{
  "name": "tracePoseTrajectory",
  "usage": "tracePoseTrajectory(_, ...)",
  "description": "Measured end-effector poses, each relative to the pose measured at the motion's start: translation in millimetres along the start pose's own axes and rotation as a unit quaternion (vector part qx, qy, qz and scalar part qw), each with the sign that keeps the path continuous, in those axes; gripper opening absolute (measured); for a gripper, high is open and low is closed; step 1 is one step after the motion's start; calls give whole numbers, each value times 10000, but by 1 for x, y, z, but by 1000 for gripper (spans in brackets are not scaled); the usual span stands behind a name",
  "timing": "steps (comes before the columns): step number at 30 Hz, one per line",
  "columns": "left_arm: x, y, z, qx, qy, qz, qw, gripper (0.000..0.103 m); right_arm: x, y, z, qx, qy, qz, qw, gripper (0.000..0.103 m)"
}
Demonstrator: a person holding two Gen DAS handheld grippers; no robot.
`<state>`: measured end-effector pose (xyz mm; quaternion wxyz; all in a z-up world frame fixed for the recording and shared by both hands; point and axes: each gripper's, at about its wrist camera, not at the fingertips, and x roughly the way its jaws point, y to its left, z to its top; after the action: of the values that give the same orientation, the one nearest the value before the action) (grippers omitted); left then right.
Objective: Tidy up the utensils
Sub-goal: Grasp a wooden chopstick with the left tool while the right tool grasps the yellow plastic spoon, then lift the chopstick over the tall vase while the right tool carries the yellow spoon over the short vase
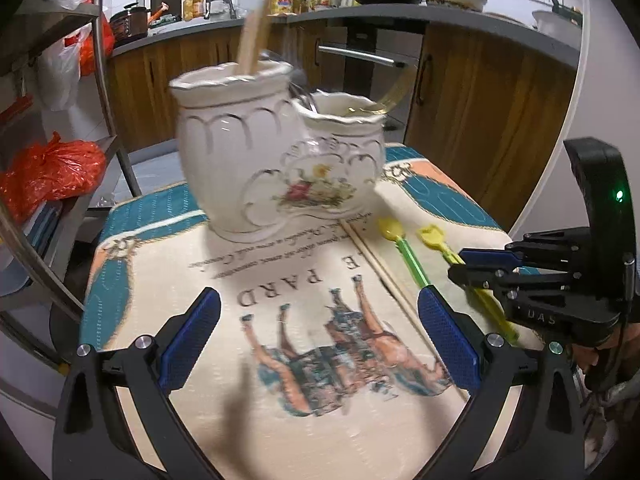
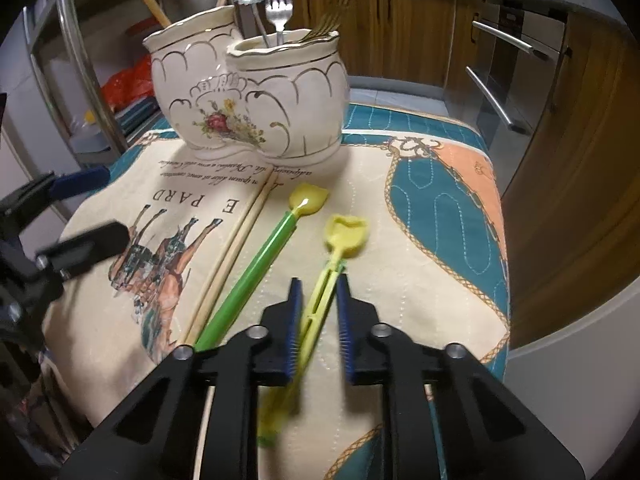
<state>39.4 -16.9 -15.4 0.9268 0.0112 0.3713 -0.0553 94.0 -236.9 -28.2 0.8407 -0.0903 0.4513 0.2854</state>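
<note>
A white ceramic double-pot holder (image 1: 260, 152) (image 2: 248, 96) stands at the back of the printed cloth. Wooden sticks rise from its taller pot, forks (image 2: 279, 4) and a spoon from the lower one. In front lie a pair of chopsticks (image 2: 236, 248) (image 1: 384, 276), a green-handled yellow scoop (image 2: 256, 264) (image 1: 412, 260) and an all-yellow scoop (image 2: 346, 232) (image 1: 430, 236). My right gripper (image 2: 319, 280) (image 1: 464, 266) is shut on the all-yellow scoop's handle, low over the cloth. My left gripper (image 1: 320, 340) (image 2: 92, 212) hangs open and holds nothing, above the horse print.
The cloth-covered table (image 2: 452, 208) ends at its right edge close to wooden cabinets and an oven (image 2: 516, 80). To the left stands a metal rack (image 1: 108, 80) with orange bags (image 1: 48, 172). A kitchen counter (image 1: 400, 12) runs along the back.
</note>
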Motion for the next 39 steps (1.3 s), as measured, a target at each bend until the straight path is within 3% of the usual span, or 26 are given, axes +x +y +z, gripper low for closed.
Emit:
tracePoseTrajectory(7,19,-25,-2,43,358,173,9992,97,-7,-12,0,83,-176,92,9998,11)
tracePoseTrajectory(11,28,-31,-5,17,586,341,9977,83,-12,-21,-1,173,-269,147,9994,11)
tracePoseTrajectory(20,40,-38,-6,33,764,600,9953,79,-17,-32,-5,287,-390,261,9985,11)
tracePoseTrajectory(23,45,-38,-4,-32,817,502,9954,63,-18,-33,-6,303,-404,288,9983,11)
tracePoseTrajectory(25,45,-41,-2,53,786,433,9960,40,-18,-33,-7,304,-402,299,9983,11)
tracePoseTrajectory(27,46,-43,1,176,823,327,9959,11,-18,-32,-7,291,-390,305,9983,11)
tracePoseTrajectory(30,42,-35,1,205,913,115,9955,5,-18,-31,-8,245,-370,312,9985,11)
tracePoseTrajectory(39,15,-1,-10,812,1116,-245,9901,5,-15,-19,-10,-66,-156,437,9989,11)
